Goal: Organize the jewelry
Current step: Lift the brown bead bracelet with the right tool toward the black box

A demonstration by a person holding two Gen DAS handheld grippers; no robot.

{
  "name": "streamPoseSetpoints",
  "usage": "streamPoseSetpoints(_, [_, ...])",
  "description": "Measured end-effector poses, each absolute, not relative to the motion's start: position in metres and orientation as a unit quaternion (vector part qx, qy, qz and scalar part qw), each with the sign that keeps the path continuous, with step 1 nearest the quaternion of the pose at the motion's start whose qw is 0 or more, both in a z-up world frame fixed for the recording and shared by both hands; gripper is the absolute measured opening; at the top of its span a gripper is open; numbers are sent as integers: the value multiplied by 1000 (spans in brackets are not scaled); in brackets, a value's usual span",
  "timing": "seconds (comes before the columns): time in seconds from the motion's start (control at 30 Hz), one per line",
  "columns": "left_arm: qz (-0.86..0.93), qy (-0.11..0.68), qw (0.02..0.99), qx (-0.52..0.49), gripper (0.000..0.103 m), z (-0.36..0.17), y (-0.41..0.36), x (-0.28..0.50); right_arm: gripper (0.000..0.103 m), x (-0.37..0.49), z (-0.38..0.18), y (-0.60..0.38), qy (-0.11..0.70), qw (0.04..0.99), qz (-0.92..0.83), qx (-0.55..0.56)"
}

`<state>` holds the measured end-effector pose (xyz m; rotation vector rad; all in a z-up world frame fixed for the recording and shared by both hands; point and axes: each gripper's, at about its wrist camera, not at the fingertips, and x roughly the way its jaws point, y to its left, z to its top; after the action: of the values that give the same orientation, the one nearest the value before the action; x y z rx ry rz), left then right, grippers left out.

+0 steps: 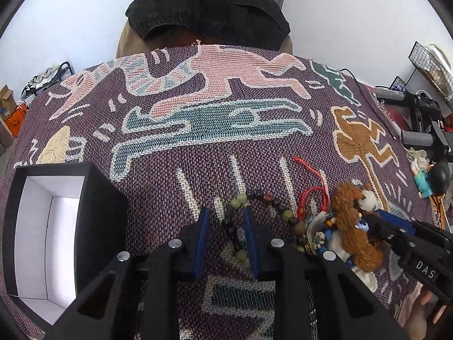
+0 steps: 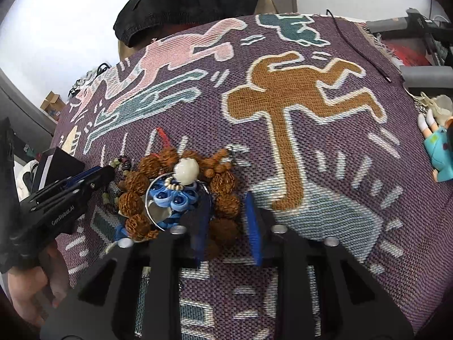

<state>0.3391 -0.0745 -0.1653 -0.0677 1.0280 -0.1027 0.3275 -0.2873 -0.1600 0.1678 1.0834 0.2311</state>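
Left wrist view: the left claw (image 1: pixel 226 240) stands partly spread over the woven cloth (image 1: pixel 198 147), a dark beaded bracelet (image 1: pixel 240 226) lying between its fingers; whether the pads press it cannot be told. An open black box (image 1: pixel 93 198) sits to its left.

Right wrist view: the right claw (image 2: pixel 226 221) straddles the near side of a brown nut bracelet (image 2: pixel 223 198), narrowly spread; contact is unclear. A blue bead cluster (image 2: pixel 172 198) lies inside the ring.

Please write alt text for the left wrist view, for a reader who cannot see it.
The left gripper straddles a dark beaded bracelet on a patterned purple cloth. An open black box stands left; a brown bead bracelet lies right.
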Motion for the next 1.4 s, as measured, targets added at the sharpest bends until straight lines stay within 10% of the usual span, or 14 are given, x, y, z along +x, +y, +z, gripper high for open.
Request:
streamPoseSetpoints(0.27, [-25,499,866,-6,6,-166,-77,340,19,318,-146,-304,491,849,143,129])
streamPoseSetpoints(1.4, [-58,393,917,-32,5,-25,5,266,19,259,-3,-202,365,891,260,80])
